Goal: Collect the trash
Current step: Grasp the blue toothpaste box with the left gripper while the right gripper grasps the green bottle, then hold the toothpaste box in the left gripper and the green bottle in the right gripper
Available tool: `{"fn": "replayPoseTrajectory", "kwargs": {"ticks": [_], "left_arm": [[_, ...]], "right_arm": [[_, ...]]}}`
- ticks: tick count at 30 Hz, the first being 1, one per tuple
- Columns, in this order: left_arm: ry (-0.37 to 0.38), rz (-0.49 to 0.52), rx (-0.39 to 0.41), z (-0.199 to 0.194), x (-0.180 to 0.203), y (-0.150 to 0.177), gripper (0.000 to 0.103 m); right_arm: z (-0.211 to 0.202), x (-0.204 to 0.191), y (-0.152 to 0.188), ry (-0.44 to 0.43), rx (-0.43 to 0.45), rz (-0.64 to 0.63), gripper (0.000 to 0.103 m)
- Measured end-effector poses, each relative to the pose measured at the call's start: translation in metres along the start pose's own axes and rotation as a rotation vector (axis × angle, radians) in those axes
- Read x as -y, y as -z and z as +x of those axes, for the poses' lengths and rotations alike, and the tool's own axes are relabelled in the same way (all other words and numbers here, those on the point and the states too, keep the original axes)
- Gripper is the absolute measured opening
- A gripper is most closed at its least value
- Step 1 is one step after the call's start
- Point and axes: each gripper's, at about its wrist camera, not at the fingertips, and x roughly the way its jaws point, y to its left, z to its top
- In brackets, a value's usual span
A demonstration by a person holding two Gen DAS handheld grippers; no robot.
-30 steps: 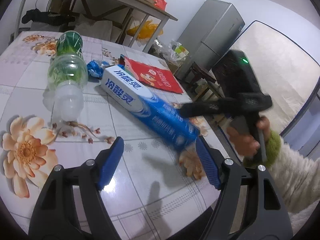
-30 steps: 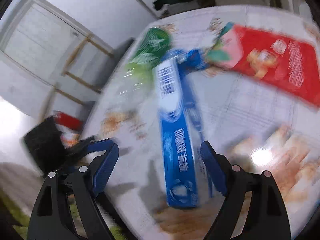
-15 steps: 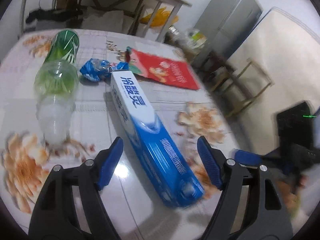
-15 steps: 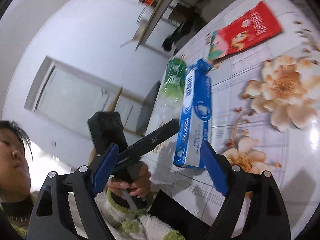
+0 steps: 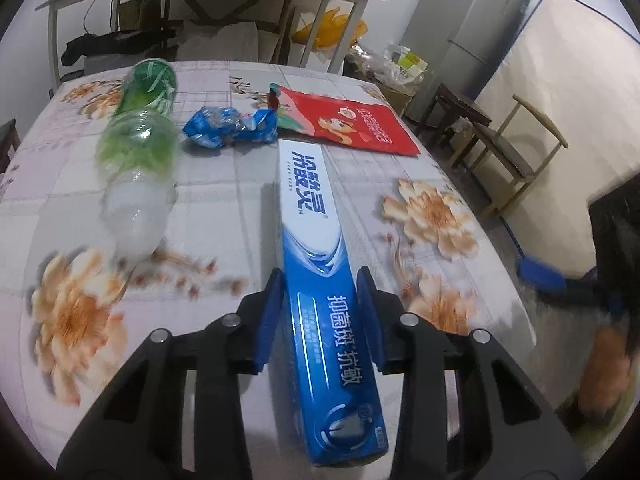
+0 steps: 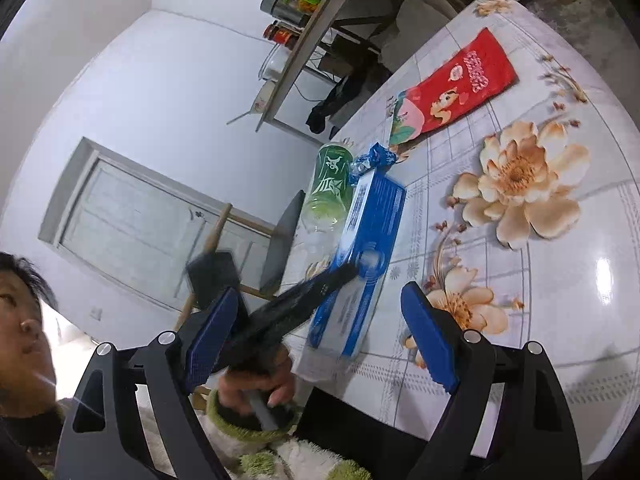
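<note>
The toothpaste box point(image 5: 320, 280) lies on the floral table point(image 5: 224, 208), running from the middle of the left wrist view down to its lower edge, white at the far end and blue at the near end. The left gripper point(image 5: 320, 312) straddles the blue half: its jaws have just been closing, and the blue pads point(image 5: 269, 320) now sit at the box's two long sides. The left pad looks to be touching the box, the right one close against it, though blur makes firm contact hard to confirm. In the right wrist view the same box point(image 6: 360, 264) sits mid-frame, with the left gripper's dark finger lying across its near end and the person's hand point(image 6: 256, 384) on the handle at lower centre.

Just beyond the box's far end lies a crumpled blue wrapper point(image 5: 230, 128), and to its right a flat red packet point(image 5: 352, 124). To the left of the box a clear bottle point(image 5: 140, 160) with a green label lies on its side, its neck towards the camera.

The right gripper point(image 6: 320, 336) hangs at the table's near edge with its jaws wide and nothing between them. Its blurred blue finger shows at the right edge of the left wrist view.
</note>
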Motion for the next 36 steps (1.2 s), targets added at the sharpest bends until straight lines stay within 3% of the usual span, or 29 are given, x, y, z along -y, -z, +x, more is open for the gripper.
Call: {"fn": "replayPoseTrajectory", "kwargs": {"ticks": [5, 8, 11, 16, 23, 26, 32, 36], "left_arm": [[-0.029, -0.006, 0.03, -0.039, -0.014, 0.036, 0.034], [-0.084, -0.015, 0.04, -0.062, -0.027, 0.053, 0.034], [-0.167, 0.007, 0.041, -0.081, -0.036, 0.069, 0.031], [-0.222, -0.033, 0.041, -0.103, -0.056, 0.082, 0.031], [-0.293, -0.102, 0.054, -0.122, -0.083, 0.089, 0.031], [-0.304, -0.118, 0.06, -0.124, -0.089, 0.087, 0.031], [-0.308, -0.132, 0.062, -0.122, -0.093, 0.082, 0.031], [-0.315, -0.129, 0.06, -0.12, -0.091, 0.08, 0.031]], "right_arm": [[0.045, -0.026, -0.025, 0.083, -0.066, -0.082, 0.081], [0.079, -0.041, -0.044, 0.131, -0.108, -0.115, 0.081], [0.128, -0.057, -0.059, 0.231, -0.175, -0.157, 0.081], [0.22, -0.081, -0.079, 0.399, -0.257, -0.281, 0.081], [0.303, -0.097, -0.087, 0.565, -0.346, -0.43, 0.08], [0.319, -0.096, -0.081, 0.62, -0.374, -0.465, 0.069], [0.306, -0.101, -0.064, 0.636, -0.389, -0.543, 0.069], [0.271, -0.1, -0.038, 0.614, -0.404, -0.566, 0.069]]}}
